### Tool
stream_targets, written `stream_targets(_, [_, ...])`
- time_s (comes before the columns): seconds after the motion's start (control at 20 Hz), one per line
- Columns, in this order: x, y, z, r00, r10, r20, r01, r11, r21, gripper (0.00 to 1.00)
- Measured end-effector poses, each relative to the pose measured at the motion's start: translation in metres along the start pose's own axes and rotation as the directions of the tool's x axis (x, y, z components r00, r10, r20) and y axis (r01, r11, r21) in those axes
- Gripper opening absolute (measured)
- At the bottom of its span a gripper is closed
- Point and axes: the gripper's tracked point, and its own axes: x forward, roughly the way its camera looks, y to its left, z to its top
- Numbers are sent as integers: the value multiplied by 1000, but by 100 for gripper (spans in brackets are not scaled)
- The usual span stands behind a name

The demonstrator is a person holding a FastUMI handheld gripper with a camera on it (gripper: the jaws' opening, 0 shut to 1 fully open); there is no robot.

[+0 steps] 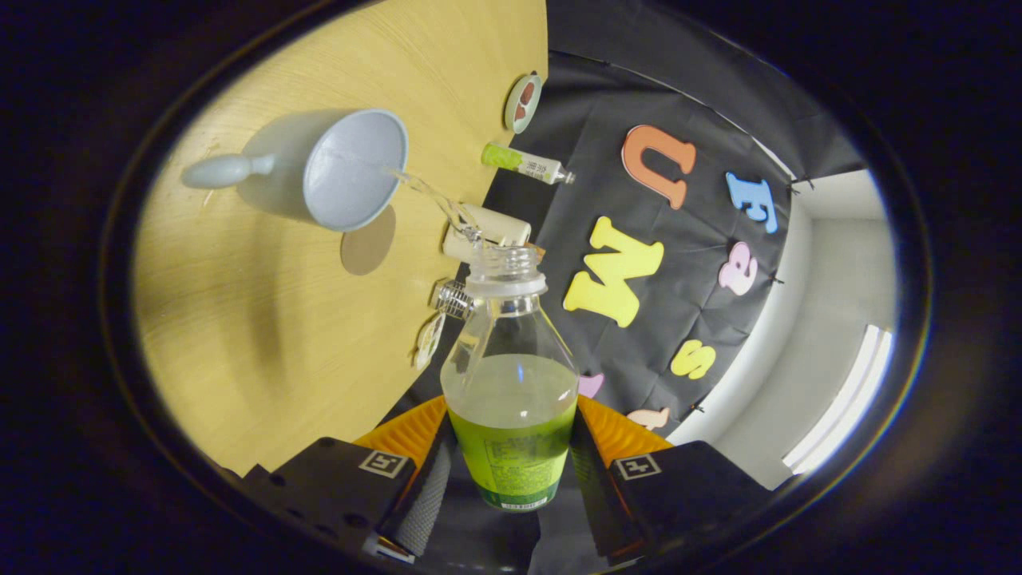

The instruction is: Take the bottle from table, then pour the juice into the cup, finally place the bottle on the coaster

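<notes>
My gripper (511, 447) is shut on a clear plastic bottle (511, 375) with a green label, held between both fingers and tilted over. Its uncapped neck (505, 267) points toward a pale blue-grey cup (351, 168) with a handle, which stands on the wooden table (263, 335) beyond the fingers. A thin stream of juice (431, 196) runs from the bottle's mouth into the cup. Pale greenish juice fills roughly the lower half of the bottle. A round coaster (523, 101) with a red pattern lies on the table past the cup, near the table's edge.
A small green-and-white bottle (525, 164) lies near the table's edge between the coaster and the held bottle. A white box-like object (491, 231) sits just behind the bottle's neck. Small clear objects (453, 299) rest beside it. The black cloth wall (639, 335) stands beyond the table.
</notes>
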Motion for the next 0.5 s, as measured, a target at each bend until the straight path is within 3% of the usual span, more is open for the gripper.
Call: stream_targets(0.5, [-2,-8,-5,999,-33,-12,32,998,-56,79])
